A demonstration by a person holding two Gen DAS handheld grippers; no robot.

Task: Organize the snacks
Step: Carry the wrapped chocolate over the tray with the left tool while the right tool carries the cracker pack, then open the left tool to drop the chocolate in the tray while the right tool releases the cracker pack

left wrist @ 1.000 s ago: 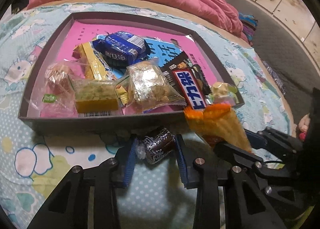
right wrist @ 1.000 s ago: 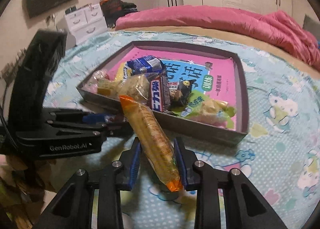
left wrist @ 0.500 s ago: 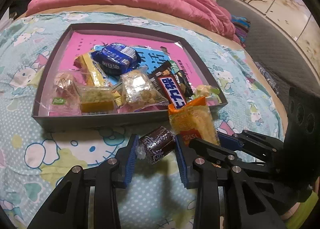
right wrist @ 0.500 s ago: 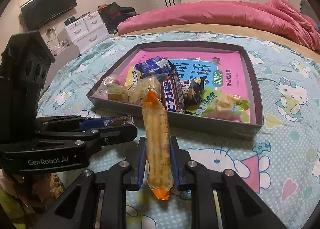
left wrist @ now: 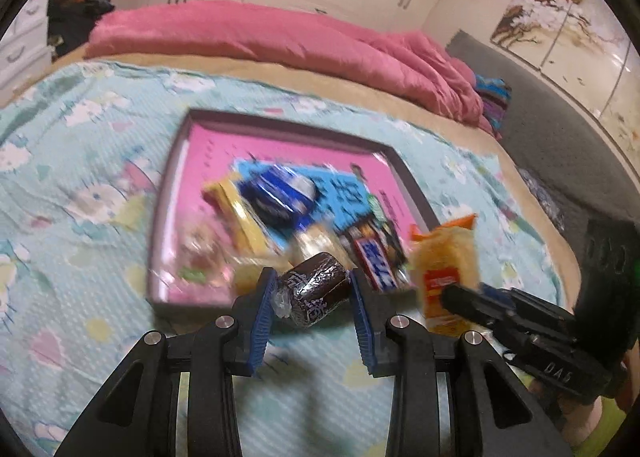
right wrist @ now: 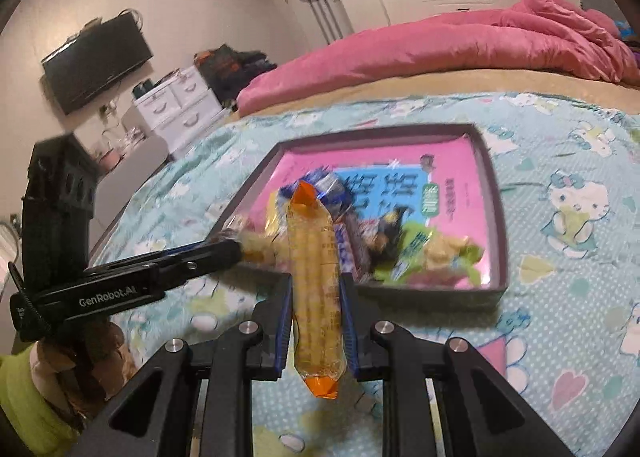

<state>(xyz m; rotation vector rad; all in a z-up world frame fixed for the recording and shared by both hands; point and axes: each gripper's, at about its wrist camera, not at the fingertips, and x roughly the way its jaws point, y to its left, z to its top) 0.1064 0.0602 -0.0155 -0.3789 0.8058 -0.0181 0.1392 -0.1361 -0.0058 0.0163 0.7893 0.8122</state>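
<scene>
My left gripper (left wrist: 312,293) is shut on a dark brown wrapped candy (left wrist: 314,293), held above the bedspread just short of the box's near wall. My right gripper (right wrist: 314,297) is shut on a long yellow snack pack with orange ends (right wrist: 316,281), which stands upright between the blue pads. The same yellow pack (left wrist: 446,269) shows at the right in the left wrist view. A grey shallow box (left wrist: 168,217) with a pink book inside holds several snacks: a blue packet (left wrist: 280,193), a chocolate bar (left wrist: 374,257) and a green packet (right wrist: 416,253). The left gripper's body (right wrist: 120,285) crosses the right wrist view.
The box (right wrist: 498,217) lies on a light blue cartoon-print bedspread (left wrist: 72,217). A pink duvet (left wrist: 280,33) is bunched at the far side of the bed. White drawers (right wrist: 176,105) and a wall television (right wrist: 96,61) stand beyond the left bed edge.
Both grippers have risen with their snacks, so the box looks smaller and farther. The right gripper's pads closed onto the yellow pack and turned it upright. Both views are now motion-blurred.
</scene>
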